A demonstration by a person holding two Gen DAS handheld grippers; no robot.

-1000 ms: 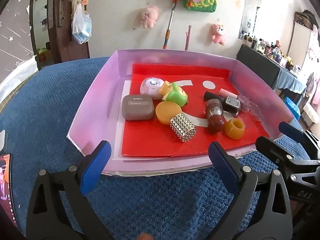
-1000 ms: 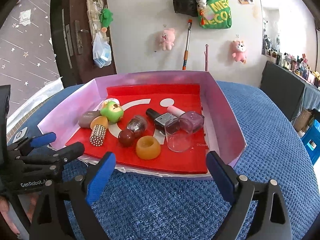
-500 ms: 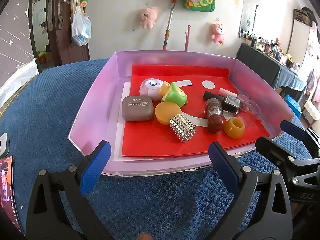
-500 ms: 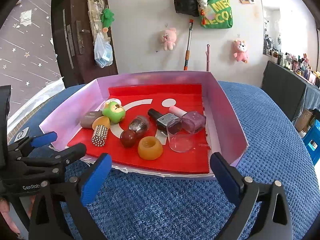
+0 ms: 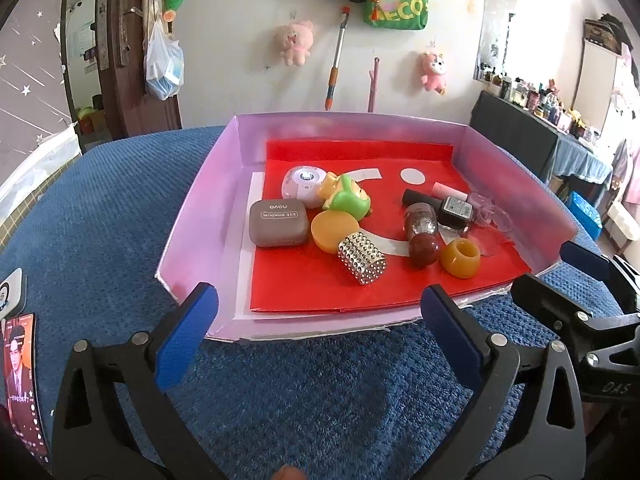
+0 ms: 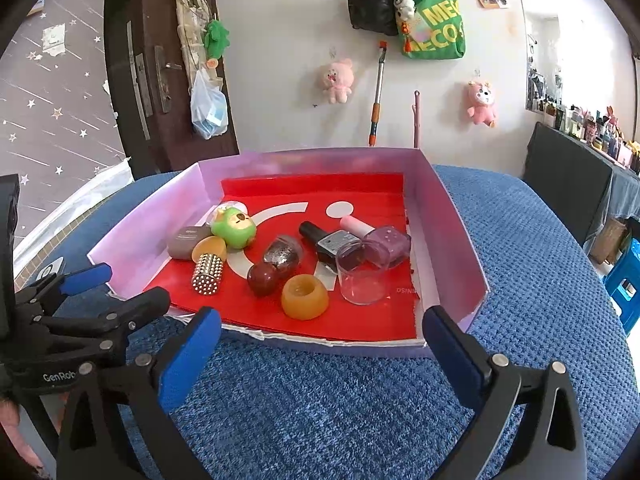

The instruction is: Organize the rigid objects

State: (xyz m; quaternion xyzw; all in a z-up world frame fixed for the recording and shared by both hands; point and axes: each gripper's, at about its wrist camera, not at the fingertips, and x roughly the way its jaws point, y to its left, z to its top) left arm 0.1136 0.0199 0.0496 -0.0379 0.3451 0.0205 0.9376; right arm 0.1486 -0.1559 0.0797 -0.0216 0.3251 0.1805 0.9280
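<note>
A pink tray (image 5: pixel 200 216) with a red lining stands on the blue cloth. In it lie a brown eye-shadow case (image 5: pixel 279 222), a white round device (image 5: pixel 303 184), a green toy (image 5: pixel 348 200), a studded silver cylinder (image 5: pixel 362 258), an amber ring (image 5: pixel 460 258), a glitter bottle (image 5: pixel 420 224), a black nail polish (image 5: pixel 454 210), a purple nail polish (image 6: pixel 390 242) and a clear cup (image 6: pixel 362 272). My left gripper (image 5: pixel 316 312) hangs open before the tray's near edge, holding nothing. My right gripper (image 6: pixel 322 328) is wide open at the near right corner, also holding nothing.
A phone (image 5: pixel 20 368) with a lit screen lies on the blue cloth (image 5: pixel 100 220) at the far left. Behind the tray are a wall with plush toys, a mop handle (image 6: pixel 378 96) and a dark door (image 6: pixel 160 64). A dark table (image 6: pixel 568 168) stands to the right.
The right gripper's jaws have spread a little wider. Both grippers have otherwise kept still, and nothing in the tray has moved.
</note>
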